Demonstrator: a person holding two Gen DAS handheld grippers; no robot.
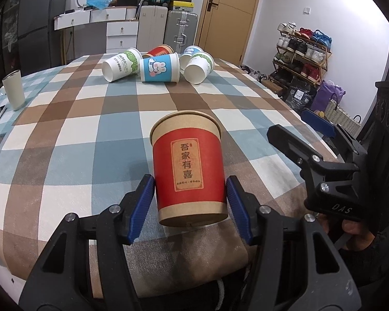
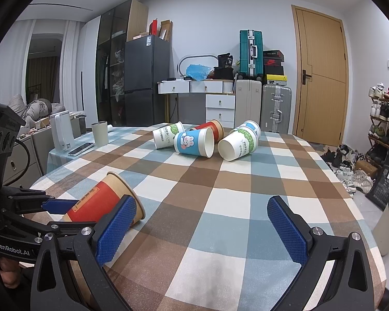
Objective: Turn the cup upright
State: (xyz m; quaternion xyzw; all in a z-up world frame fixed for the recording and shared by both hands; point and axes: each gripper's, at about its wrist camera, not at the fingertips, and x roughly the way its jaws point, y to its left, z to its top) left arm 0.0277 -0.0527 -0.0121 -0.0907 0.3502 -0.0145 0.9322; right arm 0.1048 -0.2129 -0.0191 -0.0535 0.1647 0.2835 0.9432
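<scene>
A red and brown paper cup (image 1: 189, 168) with Chinese lettering is between the blue pads of my left gripper (image 1: 190, 210), which is shut on its lower half. The cup is tilted, its mouth pointing away and up, above the near edge of the checked table (image 1: 96, 134). In the right wrist view the same cup (image 2: 101, 202) leans with its mouth to the upper right, held by the left gripper's fingers (image 2: 55, 206). My right gripper (image 2: 202, 230) is open and empty over the table's near edge, to the right of the cup.
Several paper cups lie on their sides in a cluster at the far end of the table (image 1: 159, 66), (image 2: 207, 140). A beige tumbler (image 1: 13, 89) and a phone (image 2: 80, 149) sit at the left edge. Shoe rack and bags stand right.
</scene>
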